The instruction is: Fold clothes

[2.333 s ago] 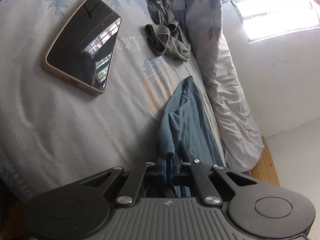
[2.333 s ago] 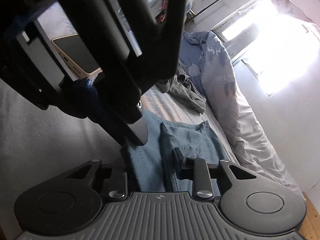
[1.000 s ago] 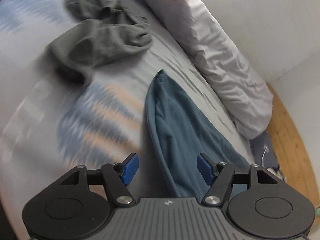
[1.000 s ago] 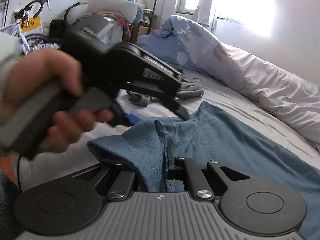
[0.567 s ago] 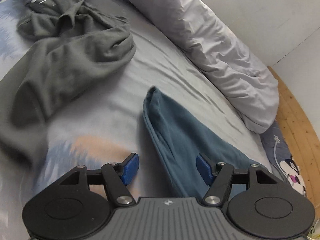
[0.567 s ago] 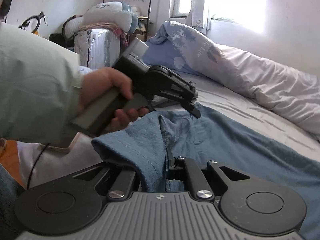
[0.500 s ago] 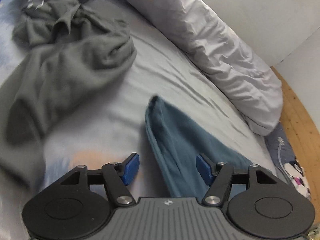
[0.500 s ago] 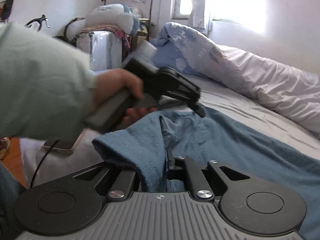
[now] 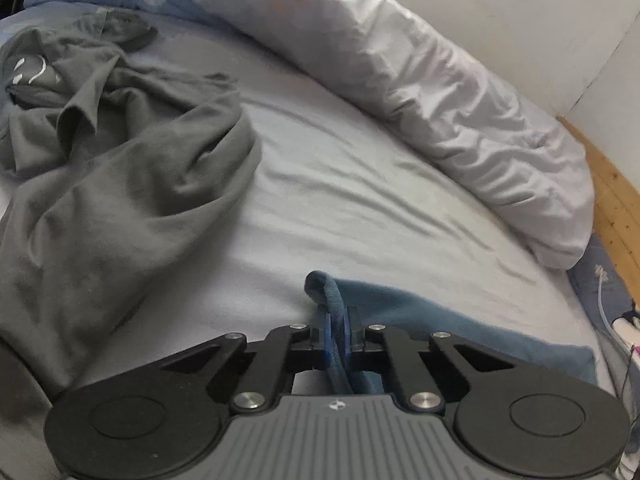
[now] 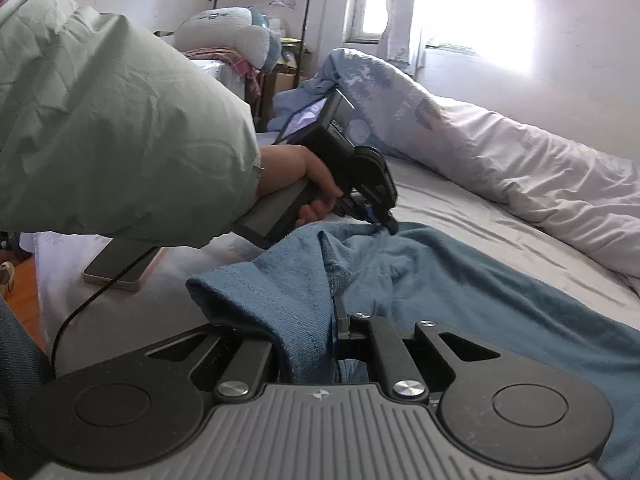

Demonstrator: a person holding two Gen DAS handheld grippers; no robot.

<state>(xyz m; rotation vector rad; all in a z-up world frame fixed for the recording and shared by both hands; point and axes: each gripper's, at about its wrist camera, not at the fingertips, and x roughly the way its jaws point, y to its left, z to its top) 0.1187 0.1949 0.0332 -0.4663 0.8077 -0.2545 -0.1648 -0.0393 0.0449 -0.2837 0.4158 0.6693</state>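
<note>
A blue T-shirt [image 9: 432,320] lies flat on the grey bed sheet [image 9: 340,184]. In the left wrist view my left gripper [image 9: 338,322] has its jaws closing on a rolled edge of the shirt, the blue pads pressing the cloth between them. In the right wrist view my right gripper [image 10: 336,320] is shut on the blue T-shirt [image 10: 460,280] at a sleeve fold that drapes over its left finger. Farther along the same edge, the left gripper [image 10: 386,224] pinches the cloth, held by a hand in a pale green sleeve [image 10: 100,120].
A crumpled grey garment [image 9: 120,184] lies left of the shirt. A rolled white duvet [image 9: 460,112] runs along the wall side. A phone [image 10: 120,266] with a cable rests on the bed's near edge. Wooden floor [image 9: 616,200] shows past the bed's foot.
The left gripper moved along the shirt's edge to its tip and went from wide open to shut on the cloth. The right gripper kept its grip.
</note>
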